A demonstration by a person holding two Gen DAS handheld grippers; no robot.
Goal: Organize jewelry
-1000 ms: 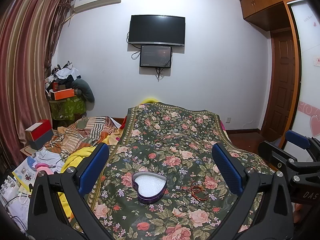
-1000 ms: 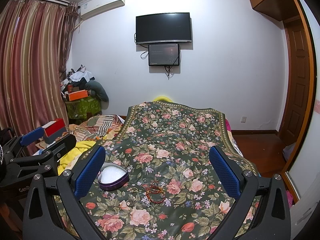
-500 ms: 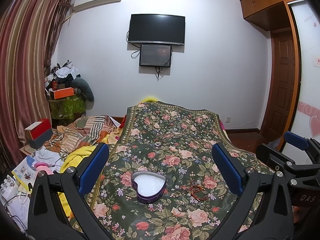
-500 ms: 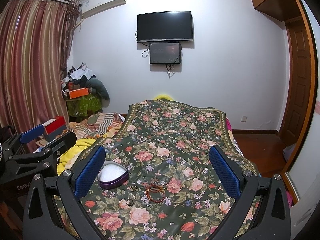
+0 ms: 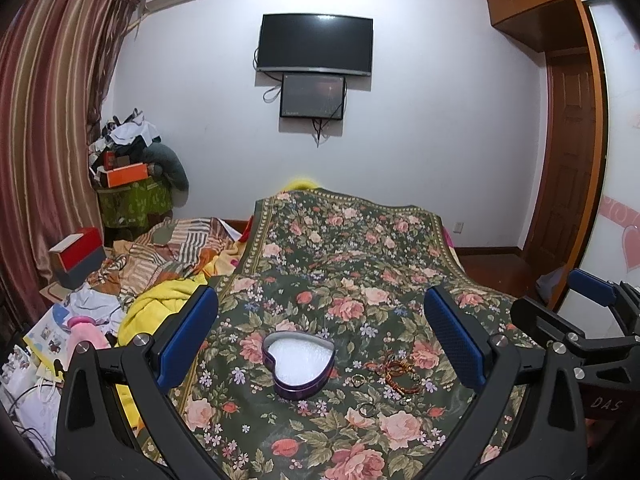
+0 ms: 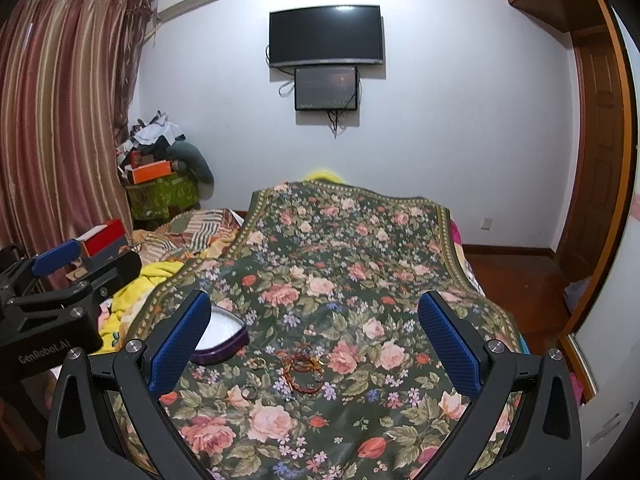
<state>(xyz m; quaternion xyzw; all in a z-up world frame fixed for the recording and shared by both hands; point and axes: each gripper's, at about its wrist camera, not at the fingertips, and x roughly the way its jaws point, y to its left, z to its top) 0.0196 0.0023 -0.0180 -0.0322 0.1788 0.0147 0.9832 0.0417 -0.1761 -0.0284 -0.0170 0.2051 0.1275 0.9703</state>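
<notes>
A purple heart-shaped tin (image 5: 299, 367) with white lining lies open on the floral cloth (image 5: 340, 264); the right wrist view shows it (image 6: 224, 338) partly behind my right gripper's left finger. Beside it on the right lie red-brown bead bracelets (image 5: 400, 374) (image 6: 305, 372) and a few small rings (image 5: 358, 380) (image 6: 256, 362). My left gripper (image 5: 320, 340) hovers open over the tin, nothing between its fingers. My right gripper (image 6: 314, 338) is open above the bracelets, holding nothing. Each gripper shows at the edge of the other's view.
The floral cloth covers a long raised surface running away to the white wall with two screens (image 5: 316, 46). Heaped blankets (image 5: 168, 256), boxes (image 5: 76, 252) and papers crowd the left side. A wooden door (image 5: 568, 160) and bare floor (image 6: 516, 280) are on the right.
Both grippers have crept slightly forward and lower toward the cloth; the tin and jewelry sit a little closer in view. Nothing was taken hold of.
</notes>
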